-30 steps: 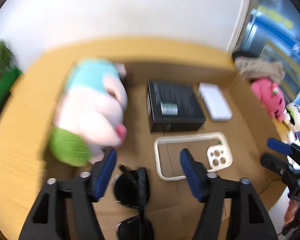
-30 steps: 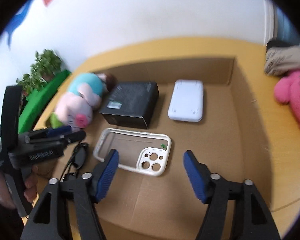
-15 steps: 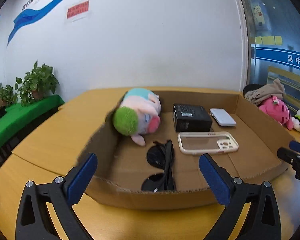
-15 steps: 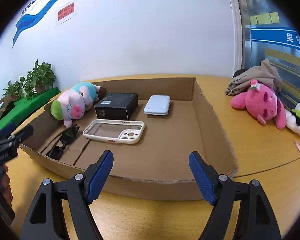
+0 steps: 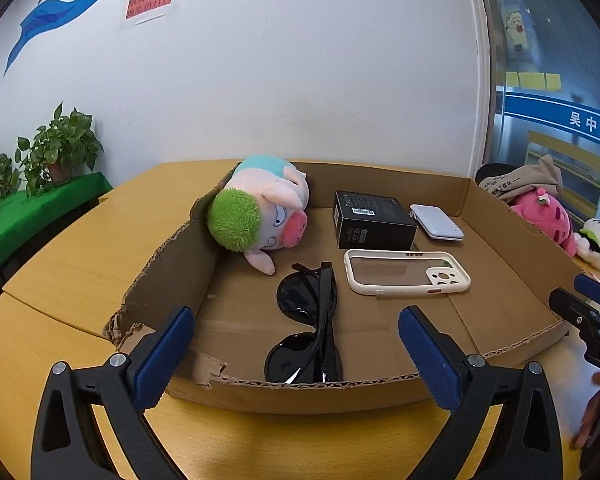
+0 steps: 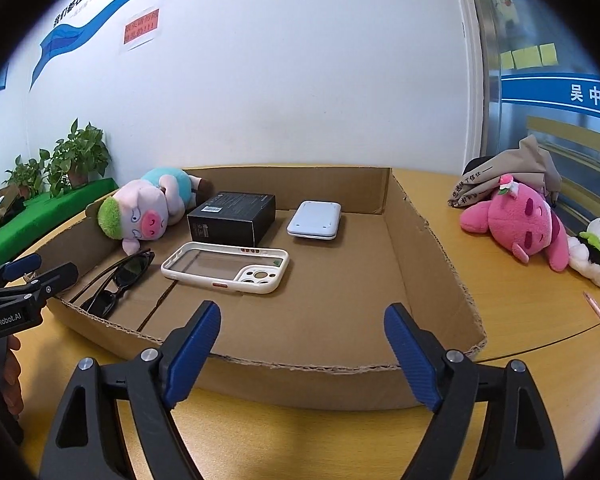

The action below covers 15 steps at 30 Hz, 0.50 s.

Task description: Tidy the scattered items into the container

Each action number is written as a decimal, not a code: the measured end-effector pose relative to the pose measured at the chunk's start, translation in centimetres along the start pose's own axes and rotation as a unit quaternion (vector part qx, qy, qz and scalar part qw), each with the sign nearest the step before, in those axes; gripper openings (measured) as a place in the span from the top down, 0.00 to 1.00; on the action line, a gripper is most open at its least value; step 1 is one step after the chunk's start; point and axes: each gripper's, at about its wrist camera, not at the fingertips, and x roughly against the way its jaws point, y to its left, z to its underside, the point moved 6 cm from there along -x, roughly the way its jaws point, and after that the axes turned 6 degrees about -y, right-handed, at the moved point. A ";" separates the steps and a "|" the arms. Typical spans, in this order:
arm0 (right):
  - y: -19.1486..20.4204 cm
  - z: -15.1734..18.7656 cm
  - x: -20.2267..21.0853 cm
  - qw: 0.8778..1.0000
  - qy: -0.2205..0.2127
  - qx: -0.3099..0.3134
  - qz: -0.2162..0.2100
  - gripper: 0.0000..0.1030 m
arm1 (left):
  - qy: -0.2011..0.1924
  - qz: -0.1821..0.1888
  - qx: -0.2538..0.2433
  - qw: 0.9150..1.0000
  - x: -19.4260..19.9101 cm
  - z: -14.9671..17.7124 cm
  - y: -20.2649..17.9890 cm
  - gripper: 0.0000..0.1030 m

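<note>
Five items are seen inside the box (image 6: 416, 240): pig (image 6: 140, 216), black carton (image 6: 232, 216), white case (image 6: 315, 219), phone cover (image 6: 224, 266) and sunglasses (image 5: 308, 320). Two plush toys (image 6: 516, 228) are left outside on the surface (image 6: 520, 312). Both the left gripper (image 5: 296, 360) and right gripper (image 6: 304, 356) are held with jaws apart, empty.

**Materials and finishes in the cardboard box**

The box (image 5: 512, 240) is made of matt brown corrugated cardboard, its edges roughly torn. A fuzzy plush pig (image 5: 260, 212) with a shaggy green patch is seen at its far left corner. Glossy black plastic is shown by the sunglasses (image 5: 312, 320); a smooth cream plastic rim by the phone case (image 5: 406, 272). The black carton (image 6: 232, 216) looks matt. The tabletop (image 6: 520, 312) is smooth yellow wood laminate. The gripper pads (image 6: 192, 354) are ribbed blue.
</note>
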 end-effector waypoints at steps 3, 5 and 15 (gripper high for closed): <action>0.0 0.1 0.0 1.000 -0.001 0.001 0.001 0.18 | 0.002 0.003 0.002 1.000 -0.1 -0.1 0.0 0.00; 0.0 0.1 -0.1 1.000 -0.001 0.002 0.003 0.18 | 0.000 0.000 0.001 1.000 0.0 -0.1 0.0 0.00; 0.0 0.0 -0.1 1.000 0.000 0.002 0.002 0.18 | 0.001 0.000 0.003 1.000 0.0 -0.1 -0.1 0.00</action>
